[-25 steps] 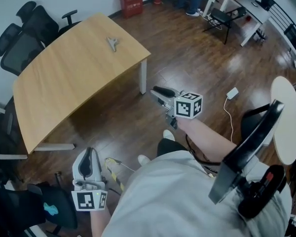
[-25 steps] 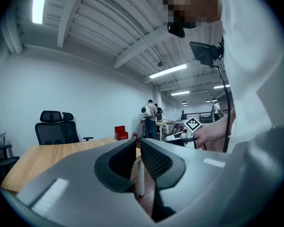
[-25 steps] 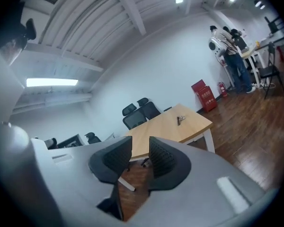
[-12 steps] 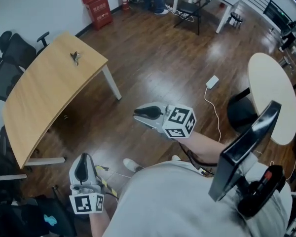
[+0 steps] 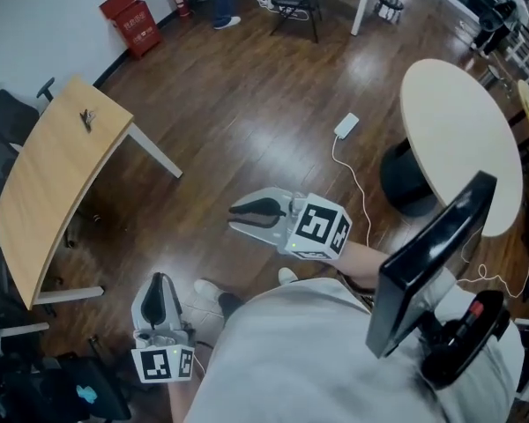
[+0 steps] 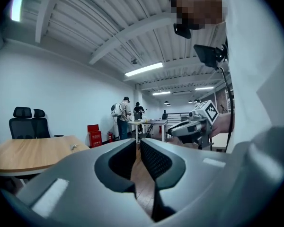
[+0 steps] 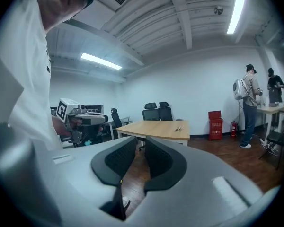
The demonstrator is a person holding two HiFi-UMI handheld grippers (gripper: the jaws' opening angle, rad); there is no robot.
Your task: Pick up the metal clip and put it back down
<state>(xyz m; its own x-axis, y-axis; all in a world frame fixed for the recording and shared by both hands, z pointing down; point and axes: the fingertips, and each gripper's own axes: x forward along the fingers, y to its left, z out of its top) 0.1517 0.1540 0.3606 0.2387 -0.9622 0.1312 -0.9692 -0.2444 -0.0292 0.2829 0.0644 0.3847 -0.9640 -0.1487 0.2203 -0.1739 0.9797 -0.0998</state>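
Observation:
The metal clip lies small on the far end of the pale wooden table, well away from both grippers. It also shows as a speck in the left gripper view and in the right gripper view. My right gripper hovers over the wood floor in front of me, pointing left. Its jaws are opening, with a narrow gap and nothing between them. My left gripper is held low by my left side, its jaws slightly apart and empty.
Black office chairs stand behind the table. A round white table is at the right, and a white power adapter with its cable lies on the floor. A red box and people at a desk are far off.
The head view has swung right, so the wooden table has slid to the left edge and looks smaller. The right gripper has come lower and nearer my body. The left gripper has stayed low.

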